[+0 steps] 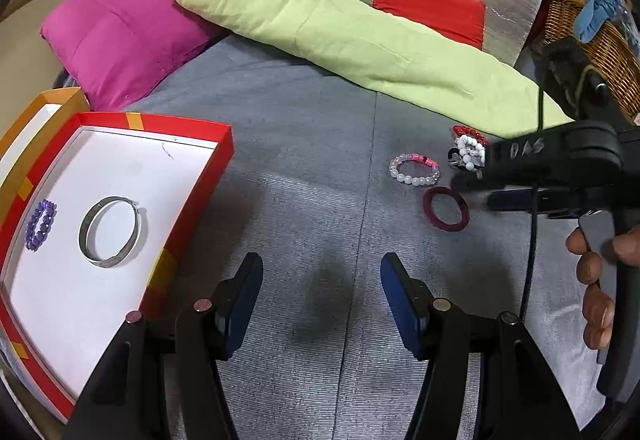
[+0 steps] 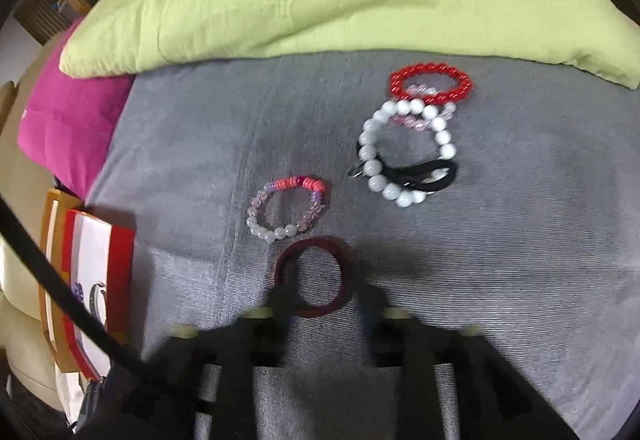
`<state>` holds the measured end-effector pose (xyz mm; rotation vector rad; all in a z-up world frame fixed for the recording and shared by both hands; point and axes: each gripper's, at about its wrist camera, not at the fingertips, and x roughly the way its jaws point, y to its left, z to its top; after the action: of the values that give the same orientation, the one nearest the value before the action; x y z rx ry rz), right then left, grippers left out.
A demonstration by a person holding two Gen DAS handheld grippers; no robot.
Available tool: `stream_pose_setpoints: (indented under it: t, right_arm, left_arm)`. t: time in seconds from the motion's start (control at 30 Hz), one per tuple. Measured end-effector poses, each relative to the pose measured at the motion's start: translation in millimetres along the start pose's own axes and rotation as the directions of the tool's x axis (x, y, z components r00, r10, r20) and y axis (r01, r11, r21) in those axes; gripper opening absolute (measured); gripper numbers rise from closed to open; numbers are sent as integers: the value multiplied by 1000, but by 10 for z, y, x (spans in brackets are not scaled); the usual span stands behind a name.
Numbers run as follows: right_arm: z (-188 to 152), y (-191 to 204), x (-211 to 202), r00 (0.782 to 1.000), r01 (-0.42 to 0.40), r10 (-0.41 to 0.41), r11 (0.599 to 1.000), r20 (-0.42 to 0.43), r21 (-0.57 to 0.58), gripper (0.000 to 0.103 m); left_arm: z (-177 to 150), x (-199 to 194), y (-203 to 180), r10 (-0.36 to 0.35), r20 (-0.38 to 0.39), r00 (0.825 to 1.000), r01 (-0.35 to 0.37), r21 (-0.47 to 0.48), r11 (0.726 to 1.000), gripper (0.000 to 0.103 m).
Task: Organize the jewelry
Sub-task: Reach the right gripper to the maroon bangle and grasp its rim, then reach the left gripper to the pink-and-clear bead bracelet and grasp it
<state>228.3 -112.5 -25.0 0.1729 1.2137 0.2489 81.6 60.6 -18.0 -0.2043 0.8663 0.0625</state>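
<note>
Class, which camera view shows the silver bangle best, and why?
The left wrist view: the silver bangle lies whole and sharp inside the red box, beside a purple bracelet. The right wrist view shows only a sliver of it at the frame's left edge.

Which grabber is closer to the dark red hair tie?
Right. The right gripper is open, its fingers on either side of the dark red hair tie. The left gripper is open, off over bare grey cloth beside the box.

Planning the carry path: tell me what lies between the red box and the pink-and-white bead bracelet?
Only bare grey cloth separates red box from bracelet, seen in the left wrist view.
</note>
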Motion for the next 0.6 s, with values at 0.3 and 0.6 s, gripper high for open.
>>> stream_pose_setpoints:
  t: [0.3, 0.6]
  right_arm:
    - [-30, -66, 105, 998, 57, -58, 998, -29, -18, 36]
    - [-94, 218, 222, 978, 199, -206, 965, -23, -172, 14]
  left_arm:
    - [11, 6, 6, -6, -2, 1000, 6, -7, 1000, 62]
    - [15, 23, -15, -6, -6, 1000, 6, 2, 1000, 62]
